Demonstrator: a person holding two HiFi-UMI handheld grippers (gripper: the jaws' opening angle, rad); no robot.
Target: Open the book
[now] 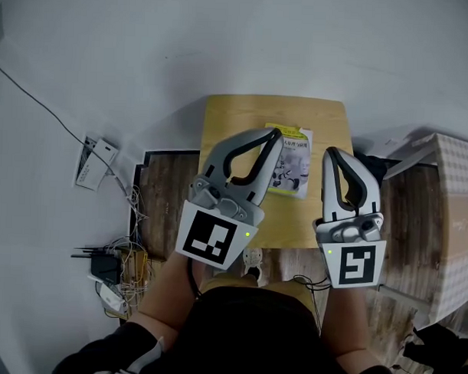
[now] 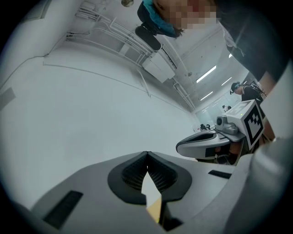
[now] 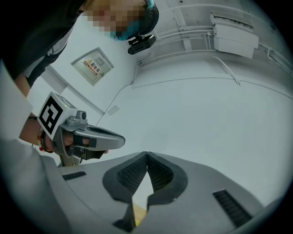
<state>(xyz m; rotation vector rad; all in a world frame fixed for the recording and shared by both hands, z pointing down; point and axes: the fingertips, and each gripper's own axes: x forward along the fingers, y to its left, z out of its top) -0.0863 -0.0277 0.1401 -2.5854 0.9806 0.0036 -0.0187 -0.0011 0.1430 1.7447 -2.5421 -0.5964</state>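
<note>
We hold the two grippers side by side above the table. On our left gripper (image 1: 274, 135) the jaws are pressed together, ribbed pads meeting tip to tip, with nothing caught between them. Our right gripper (image 1: 330, 152) is the same: jaws closed on each other and empty. Both point out toward the white wall (image 2: 91, 114) rather than down.

Below them the book (image 1: 294, 173) lies closed, cover up, on the small wooden table (image 1: 221, 117), toward its right half. In the head view we see it in the gap between the two grippers. The left gripper's tip crosses the book's upper left corner, and the right gripper sits just to its right. Both are held clear of the book. Past the table's far edge the wall begins.
</note>
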